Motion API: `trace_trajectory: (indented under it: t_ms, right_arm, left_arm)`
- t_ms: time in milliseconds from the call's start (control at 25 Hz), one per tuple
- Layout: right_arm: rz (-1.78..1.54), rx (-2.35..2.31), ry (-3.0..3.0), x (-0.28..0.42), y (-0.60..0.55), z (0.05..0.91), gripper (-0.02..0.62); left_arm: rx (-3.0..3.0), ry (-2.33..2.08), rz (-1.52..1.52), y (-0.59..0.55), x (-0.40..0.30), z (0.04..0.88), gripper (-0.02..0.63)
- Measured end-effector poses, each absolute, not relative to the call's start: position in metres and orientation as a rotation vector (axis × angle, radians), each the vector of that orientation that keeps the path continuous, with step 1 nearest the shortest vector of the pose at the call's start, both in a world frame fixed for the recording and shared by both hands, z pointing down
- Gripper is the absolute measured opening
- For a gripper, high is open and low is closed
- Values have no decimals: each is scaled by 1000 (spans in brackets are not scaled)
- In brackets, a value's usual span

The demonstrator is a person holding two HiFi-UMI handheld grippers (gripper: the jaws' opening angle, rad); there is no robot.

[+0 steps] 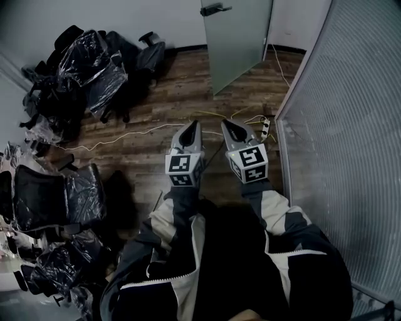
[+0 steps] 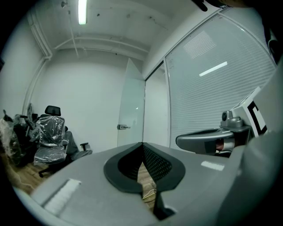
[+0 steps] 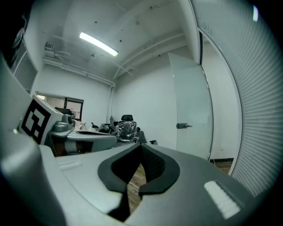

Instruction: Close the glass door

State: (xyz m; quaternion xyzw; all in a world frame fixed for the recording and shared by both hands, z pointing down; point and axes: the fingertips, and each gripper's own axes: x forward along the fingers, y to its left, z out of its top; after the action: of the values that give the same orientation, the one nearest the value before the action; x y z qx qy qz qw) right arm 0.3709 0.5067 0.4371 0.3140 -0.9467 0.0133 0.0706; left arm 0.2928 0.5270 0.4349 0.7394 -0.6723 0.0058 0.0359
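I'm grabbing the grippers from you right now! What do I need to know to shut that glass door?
Left gripper: jaws shut, nothing in them, held out in front.
Right gripper: jaws shut, nothing in them, beside the left one.
Glass door: ahead, standing open. Its handle is untouched, and both grippers are well short of it.
Floor: a yellow cable and a power strip lie on the way, so step carefully.
Done: nothing yet.
Left: walk up and probably push the door until it is closed.

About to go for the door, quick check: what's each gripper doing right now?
Left gripper: closed, holding nothing.
Right gripper: closed, holding nothing.
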Motion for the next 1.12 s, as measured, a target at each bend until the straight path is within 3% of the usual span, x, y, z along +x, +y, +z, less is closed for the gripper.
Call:
trace_trajectory:
  t_ms: [520,1120]
  right_arm:
    - [71,874,-2816,296,459,466,5]
    - [27,1002,-2814,75,306,444,5]
  left_arm:
    - [2213,-2109,60,485,214,454,3]
    - [2313,-2032,65,330,-5,436,3]
